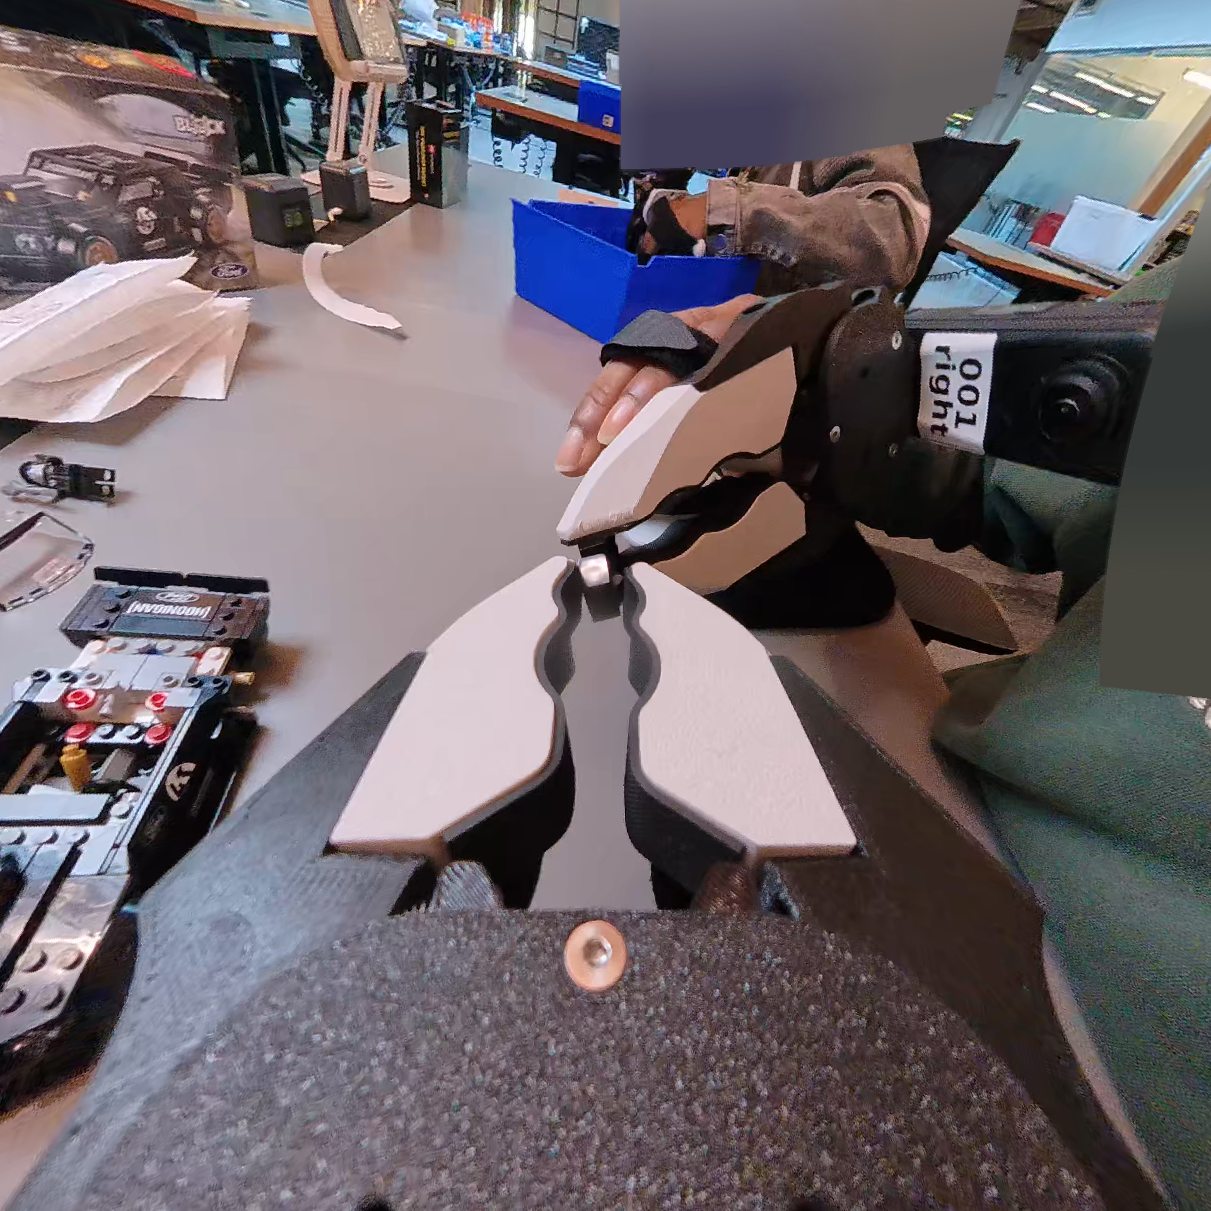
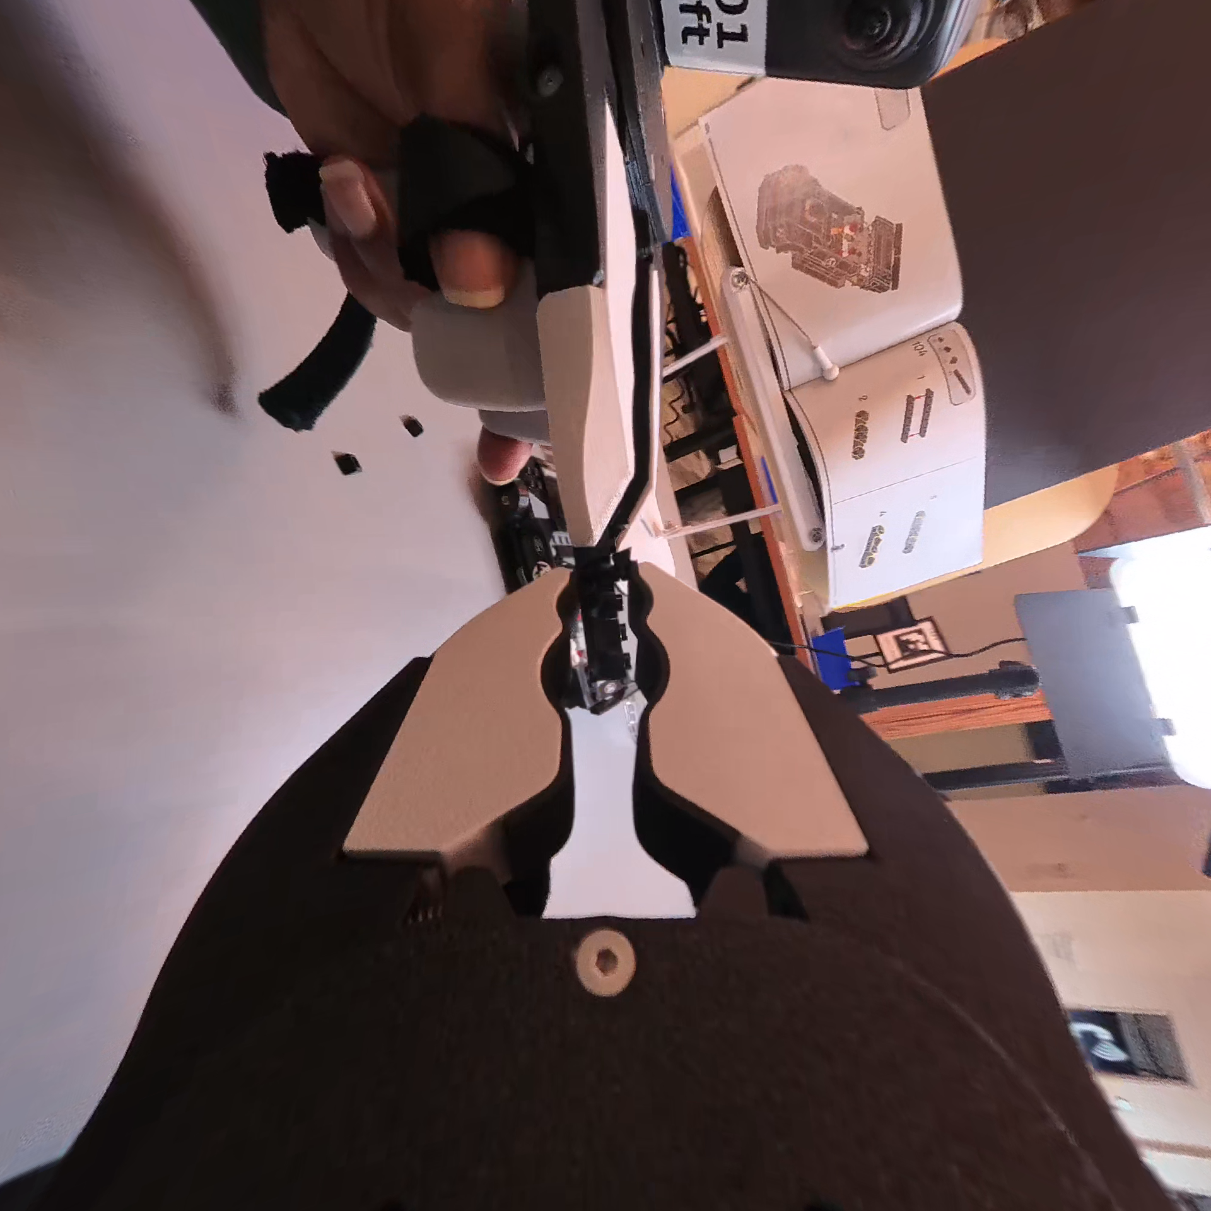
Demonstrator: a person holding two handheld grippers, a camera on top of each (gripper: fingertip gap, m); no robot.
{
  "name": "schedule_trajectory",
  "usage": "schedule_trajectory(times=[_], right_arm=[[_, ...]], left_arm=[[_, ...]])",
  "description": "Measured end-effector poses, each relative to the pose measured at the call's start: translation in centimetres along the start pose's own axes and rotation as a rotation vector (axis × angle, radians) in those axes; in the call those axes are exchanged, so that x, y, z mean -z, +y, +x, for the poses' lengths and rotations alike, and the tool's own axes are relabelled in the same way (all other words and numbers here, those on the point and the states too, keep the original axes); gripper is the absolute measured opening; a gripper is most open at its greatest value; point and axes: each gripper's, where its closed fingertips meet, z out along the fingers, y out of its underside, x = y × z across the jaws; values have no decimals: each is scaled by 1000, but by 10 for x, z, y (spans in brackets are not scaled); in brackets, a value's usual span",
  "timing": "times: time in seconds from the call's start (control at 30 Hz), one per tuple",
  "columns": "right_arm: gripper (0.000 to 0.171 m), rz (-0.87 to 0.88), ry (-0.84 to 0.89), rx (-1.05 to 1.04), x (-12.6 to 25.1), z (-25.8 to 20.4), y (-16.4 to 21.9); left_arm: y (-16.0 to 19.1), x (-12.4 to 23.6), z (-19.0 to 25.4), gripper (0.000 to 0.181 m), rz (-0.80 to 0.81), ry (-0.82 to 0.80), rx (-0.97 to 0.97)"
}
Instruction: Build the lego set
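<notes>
My left gripper (image 1: pixel 597 576) is shut on a small grey and black lego piece (image 1: pixel 595 571) held above the table. My right gripper (image 1: pixel 593 540) comes in from the right and meets it tip to tip. In the right wrist view my right gripper (image 2: pixel 603 580) is shut on a small black lego subassembly (image 2: pixel 599 655) that lies between its fingers. The left gripper (image 2: pixel 593 547) comes down from above, and its tips touch that subassembly's far end. A partly built black lego car (image 1: pixel 111 734) lies on the table at the left.
The grey table (image 1: pixel 393 459) holds the set's box (image 1: pixel 111 177), white paper bags (image 1: pixel 111 334), a blue bin (image 1: pixel 590 275), a small black part (image 1: pixel 65 478) and a clear piece (image 1: pixel 39 557). An instruction booklet (image 2: pixel 871 367) stands on a holder. Two small black pieces (image 2: pixel 347 462) lie loose. Less than 4 cm separates the two grippers' tips. Both grippers' tips are roughly 20 cm from the partly built black lego car (image 1: pixel 111 734).
</notes>
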Motion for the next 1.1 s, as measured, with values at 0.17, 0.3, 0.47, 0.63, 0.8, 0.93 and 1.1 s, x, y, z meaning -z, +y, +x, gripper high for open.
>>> schedule_trajectory(times=[0.17,0.3,0.47,0.63,0.8,0.93,1.1], right_arm=[[15,26,88,49,-11,0,6],[15,76,143,21,-8,4,5],[15,99,114,-58,-7,4,5],[15,87,57,-88,-10,-2,9],[15,70,2,-82,-11,-10,15],[14,32,-51,-67,-13,-20,26],[16,-16,-196,-93,-14,-45,38]], left_arm=[[5,1,-12,13,-21,-95,-98],[0,0,-11,13,-32,-154,-158],[0,0,-10,13,-47,-155,-117],[6,-1,-13,13,-58,-149,-111],[14,-3,-16,13,-77,-137,-122],[24,-6,-21,13,-104,-153,-123],[49,-17,-21,13,-204,-141,-146]])
